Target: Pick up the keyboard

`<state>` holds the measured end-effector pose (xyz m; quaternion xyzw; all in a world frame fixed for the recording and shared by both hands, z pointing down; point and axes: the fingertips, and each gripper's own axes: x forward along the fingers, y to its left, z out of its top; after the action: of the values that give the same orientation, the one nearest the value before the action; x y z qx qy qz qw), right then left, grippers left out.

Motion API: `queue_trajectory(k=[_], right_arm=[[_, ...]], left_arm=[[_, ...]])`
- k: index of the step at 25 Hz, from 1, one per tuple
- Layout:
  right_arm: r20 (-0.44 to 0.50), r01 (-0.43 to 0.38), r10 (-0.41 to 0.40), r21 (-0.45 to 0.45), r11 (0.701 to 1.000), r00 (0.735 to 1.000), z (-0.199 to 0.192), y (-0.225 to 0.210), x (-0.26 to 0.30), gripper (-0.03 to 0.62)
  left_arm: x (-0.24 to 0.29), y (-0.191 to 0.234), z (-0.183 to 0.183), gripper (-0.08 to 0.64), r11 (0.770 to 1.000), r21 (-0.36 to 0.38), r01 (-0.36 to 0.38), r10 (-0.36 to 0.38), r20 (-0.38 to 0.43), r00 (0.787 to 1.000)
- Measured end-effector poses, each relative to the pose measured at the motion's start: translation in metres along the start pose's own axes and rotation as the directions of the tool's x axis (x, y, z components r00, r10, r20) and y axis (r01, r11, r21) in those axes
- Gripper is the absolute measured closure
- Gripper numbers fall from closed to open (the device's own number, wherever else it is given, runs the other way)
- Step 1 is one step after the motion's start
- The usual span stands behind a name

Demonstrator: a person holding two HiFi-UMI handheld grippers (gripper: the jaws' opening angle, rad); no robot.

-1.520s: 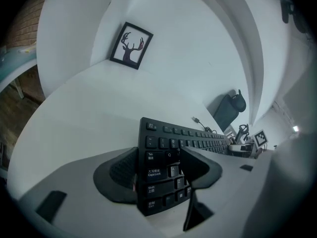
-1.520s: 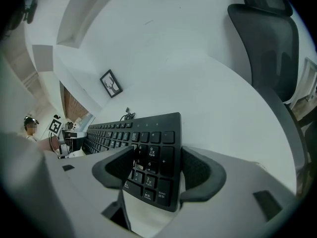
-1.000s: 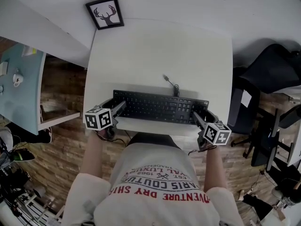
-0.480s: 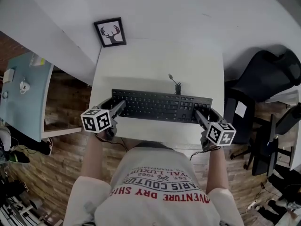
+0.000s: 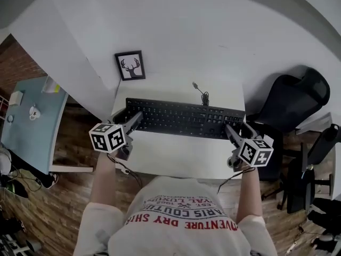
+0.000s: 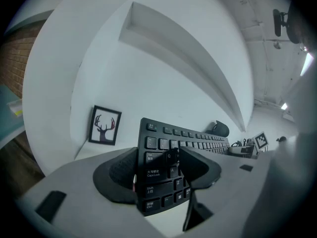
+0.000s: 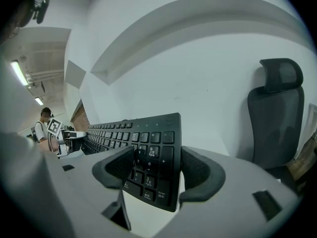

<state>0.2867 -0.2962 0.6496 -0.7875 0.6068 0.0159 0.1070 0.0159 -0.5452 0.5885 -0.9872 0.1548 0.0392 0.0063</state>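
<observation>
A black keyboard [image 5: 181, 119] hangs level above the white table [image 5: 176, 156], held at both ends. My left gripper [image 5: 131, 122] is shut on its left end, with the jaws clamping the edge by the Caps Lock and Shift keys [image 6: 154, 175]. My right gripper [image 5: 230, 129] is shut on its right end at the number pad [image 7: 148, 157]. The keyboard's cable [image 5: 200, 92] trails off the back edge. In both gripper views the keyboard sits tilted between the dark pads.
A framed deer picture [image 5: 130, 65] leans on the wall at the table's back left. A black office chair [image 5: 290, 100] stands to the right, also in the right gripper view [image 7: 275, 113]. A pale blue desk [image 5: 29, 119] stands at the left.
Both grippers have risen with the keyboard, which is now off the table. In the head view, the table and the picture have slid down and look smaller.
</observation>
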Motion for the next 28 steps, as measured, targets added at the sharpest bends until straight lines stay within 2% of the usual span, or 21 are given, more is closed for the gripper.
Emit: queue_trajectory(k=[8, 15, 19, 28], right_arm=[[0.123, -0.012, 0.021, -0.07, 0.997, 0.992, 0.071, 0.02, -0.017, 0.291], [0.198, -0.016, 0.038, -0.111, 0.994, 0.979, 0.116, 0.032, -0.027, 0.291], [0.217, -0.016, 0.042, -0.118, 0.993, 0.975, 0.126, 0.035, -0.031, 0.291], [0.207, -0.018, 0.042, -0.117, 0.993, 0.977, 0.123, 0.033, -0.03, 0.291]], left_arm=[[-0.019, -0.022, 0.074, 0.291, 0.996, 0.085, 0.018, -0.03, 0.135, 0.99], [-0.031, -0.035, 0.12, 0.291, 0.99, 0.138, 0.019, -0.049, 0.215, 0.975], [-0.036, -0.04, 0.131, 0.291, 0.988, 0.153, 0.019, -0.055, 0.234, 0.971], [-0.034, -0.039, 0.126, 0.291, 0.989, 0.146, 0.008, -0.042, 0.234, 0.971]])
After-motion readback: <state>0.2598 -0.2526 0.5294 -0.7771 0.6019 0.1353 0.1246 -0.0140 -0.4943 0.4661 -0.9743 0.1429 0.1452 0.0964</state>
